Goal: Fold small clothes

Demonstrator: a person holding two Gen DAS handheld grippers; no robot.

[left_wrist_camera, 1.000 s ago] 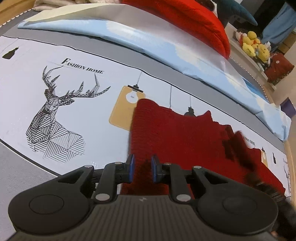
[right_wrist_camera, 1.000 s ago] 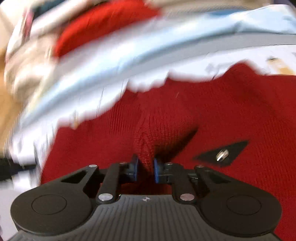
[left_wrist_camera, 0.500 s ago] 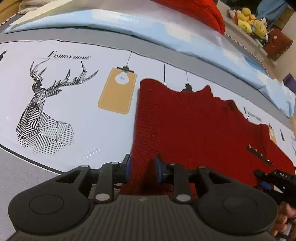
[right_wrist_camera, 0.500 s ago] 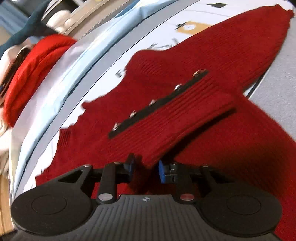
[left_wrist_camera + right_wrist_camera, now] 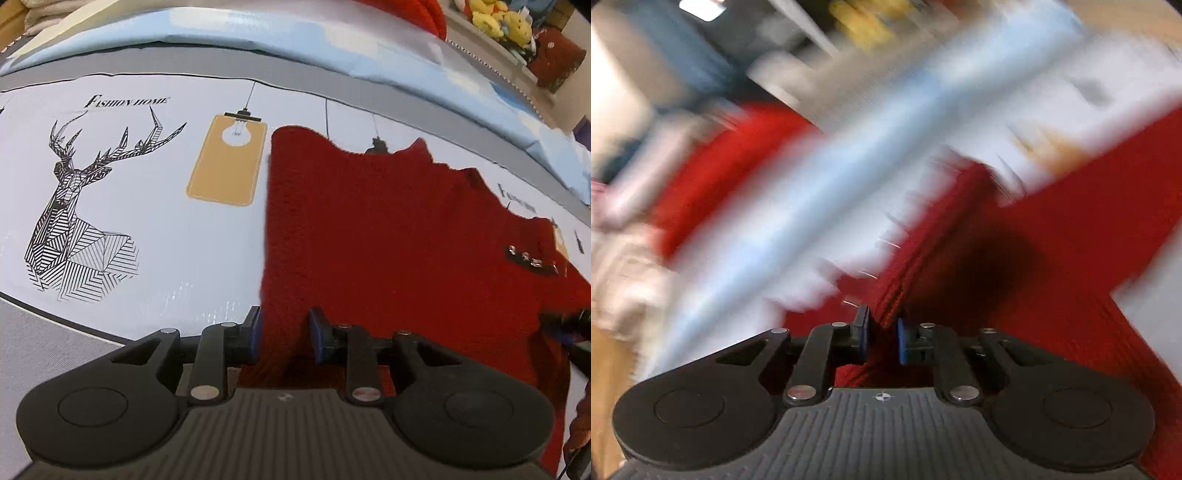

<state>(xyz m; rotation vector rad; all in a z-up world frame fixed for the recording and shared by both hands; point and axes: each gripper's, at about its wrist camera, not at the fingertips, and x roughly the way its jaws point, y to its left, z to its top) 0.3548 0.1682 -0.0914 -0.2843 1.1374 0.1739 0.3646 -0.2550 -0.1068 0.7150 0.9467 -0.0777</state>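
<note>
While my left gripper (image 5: 283, 334) hangs over the near left edge of the dark red knitted sweater (image 5: 399, 236), its blue-padded jaws stand apart with the knit's edge between them, the left pad just off the cloth; these jaws have been opening within the last second. I see the sweater lying spread flat on the white printed bedsheet (image 5: 177, 229), beside a black line-drawn stag (image 5: 79, 221) and a tan lamp-shaped tag print (image 5: 227, 158); a short black strip with metal snaps (image 5: 532, 260) sits near its right side. My right gripper (image 5: 882, 334) shows in a heavily blurred view; its jaws have just been closing, narrow now, with a ridge of red knit (image 5: 1052, 258) between the pads; whether they pinch it I cannot tell. A pale blue folded quilt (image 5: 332, 48) lies beyond the sweater.
</note>
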